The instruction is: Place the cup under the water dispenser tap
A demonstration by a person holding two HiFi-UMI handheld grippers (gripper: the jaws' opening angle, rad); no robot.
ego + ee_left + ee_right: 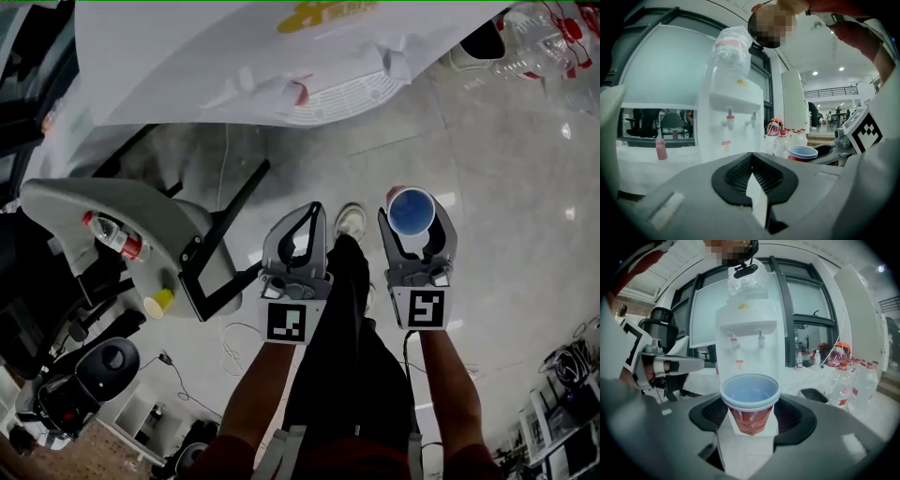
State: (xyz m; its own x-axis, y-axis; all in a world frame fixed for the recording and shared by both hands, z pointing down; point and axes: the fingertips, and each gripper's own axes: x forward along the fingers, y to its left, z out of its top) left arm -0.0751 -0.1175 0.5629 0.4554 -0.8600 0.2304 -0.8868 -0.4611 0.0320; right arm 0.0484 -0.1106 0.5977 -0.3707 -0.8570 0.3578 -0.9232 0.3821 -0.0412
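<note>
Water dispenser [746, 333]: one, white, with an upturned bottle on top, standing at twelve o'clock ahead of both grippers in the gripper views. Left gripper [309, 214]: jaws closed together, nothing between them. Right gripper [415, 221], at three o'clock of the left in the head view: jaws wide and clasping the cup [750, 401] by its red wall just below the rim, upright, mouth up, interior pale and apparently empty. The cup is well apart from the dispenser, not yet beneath it. The rim shows a double edge, and it cannot be told whether a second cup is nested inside. Judged light, thin-walled and easily crushed or tipped, so the mid-wall hold with gentle pressure is suitable. Taps [733, 342]: two, the red-capped one at eleven o'clock above the cup, the other nearer one o'clock.
</note>
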